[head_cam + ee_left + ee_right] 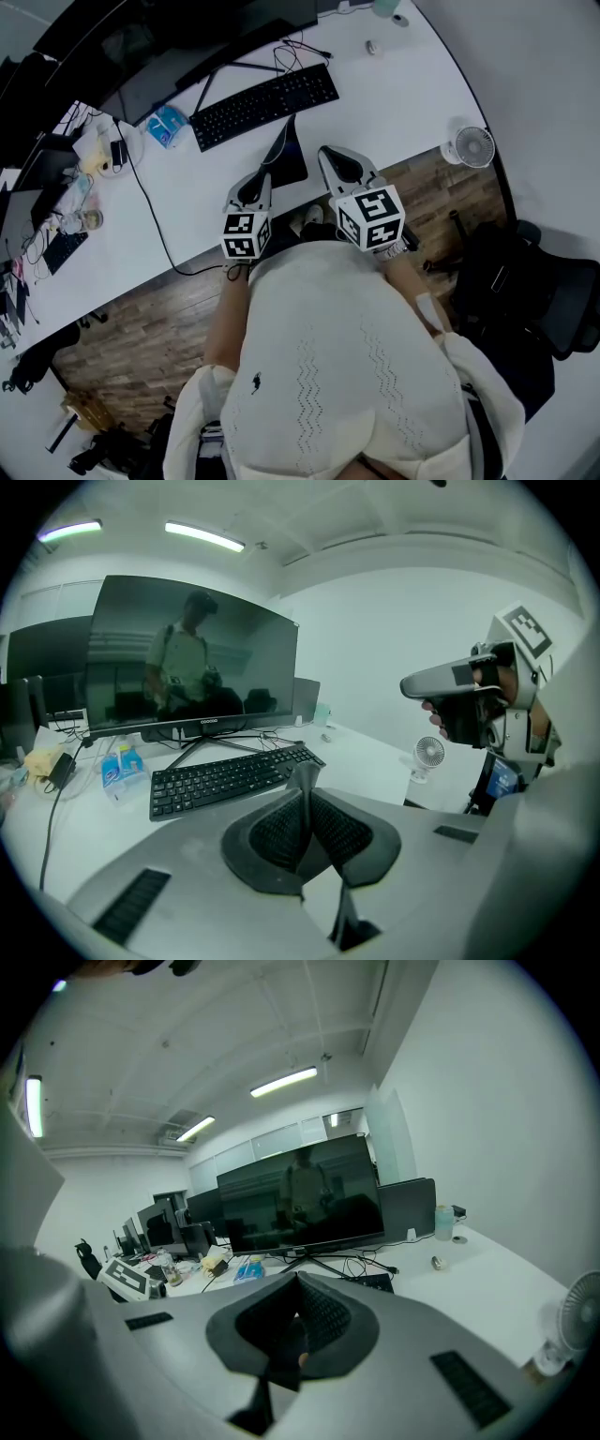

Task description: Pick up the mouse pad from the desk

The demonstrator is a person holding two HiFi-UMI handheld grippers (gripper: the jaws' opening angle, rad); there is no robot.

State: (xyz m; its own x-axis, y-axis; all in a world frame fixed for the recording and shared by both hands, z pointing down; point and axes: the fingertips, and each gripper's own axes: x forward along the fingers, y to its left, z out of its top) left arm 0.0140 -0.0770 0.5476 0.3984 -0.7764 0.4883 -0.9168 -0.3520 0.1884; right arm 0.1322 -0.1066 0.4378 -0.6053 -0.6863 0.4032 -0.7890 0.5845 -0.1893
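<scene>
The black mouse pad (pixel 289 155) stands up off the white desk (pixel 403 94) just in front of the keyboard. In the left gripper view it shows as a thin grey sheet (pixel 305 778) seen edge-on, rising between the jaws. My left gripper (pixel 265 176) (pixel 307 808) is shut on its near edge. My right gripper (pixel 331 156) (pixel 298 1290) hovers just to the right of the pad above the desk's front edge, its jaws together and nothing seen held. It also appears raised at the right of the left gripper view (pixel 441 681).
A black keyboard (pixel 265 103) (pixel 225 778) lies behind the pad, before a wide monitor (pixel 187 37) (pixel 192 653). A blue packet (pixel 169 125) and cables lie to the left. A small white fan (pixel 472 145) stands at the right end. A black chair (pixel 548 291) is at my right.
</scene>
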